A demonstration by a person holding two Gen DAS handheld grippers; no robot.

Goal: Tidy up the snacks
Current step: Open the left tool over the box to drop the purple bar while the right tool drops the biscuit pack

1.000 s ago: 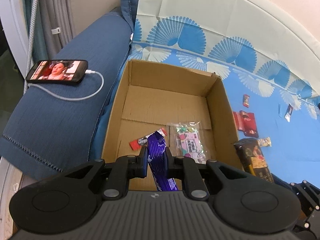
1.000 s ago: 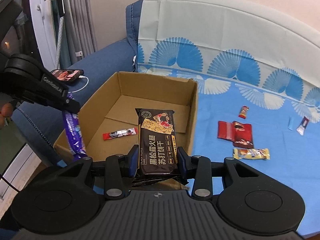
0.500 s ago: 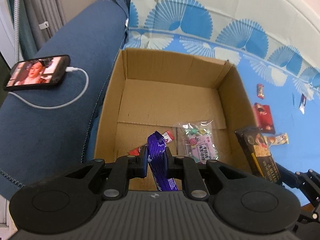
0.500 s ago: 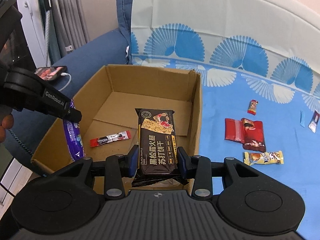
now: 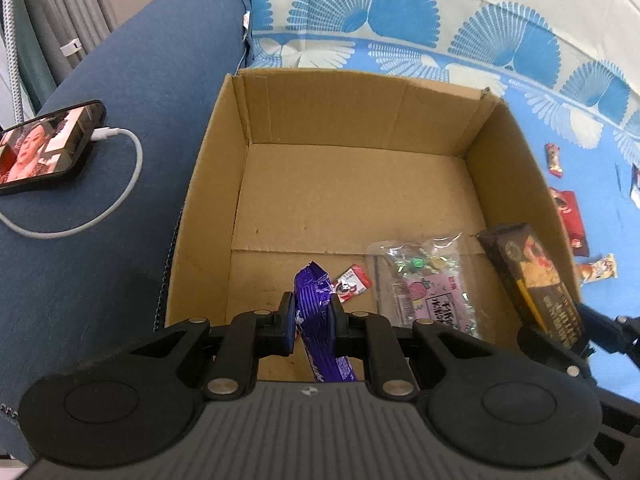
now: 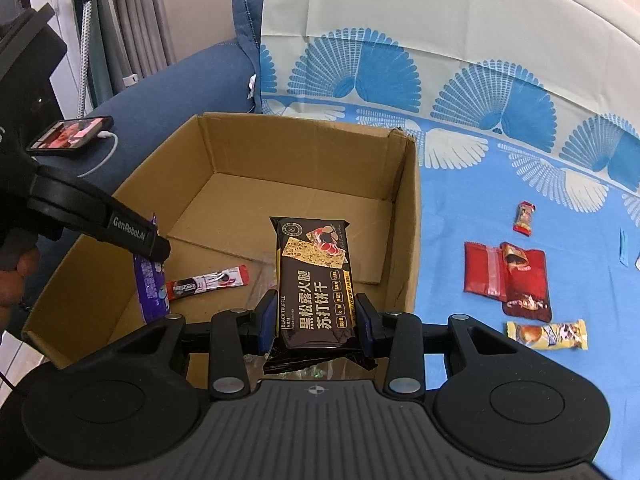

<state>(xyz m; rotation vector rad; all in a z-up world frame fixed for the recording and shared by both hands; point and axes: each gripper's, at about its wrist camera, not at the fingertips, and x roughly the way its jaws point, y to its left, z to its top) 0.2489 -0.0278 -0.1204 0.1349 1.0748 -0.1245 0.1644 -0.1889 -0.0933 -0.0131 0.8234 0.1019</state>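
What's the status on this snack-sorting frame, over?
Left gripper shut on purple snack bar; right gripper shut on black cracker pack. Both over cardboard box. Nothing blocking; clear candy bag already inside.

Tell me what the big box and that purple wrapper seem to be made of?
The box looks like plain brown corrugated cardboard: matte, with fold creases and a torn corner. The purple snack wrapper looks like glossy plastic or foil film: it shines and crinkles where the left tongs pinch it. Which film, I can't tell.
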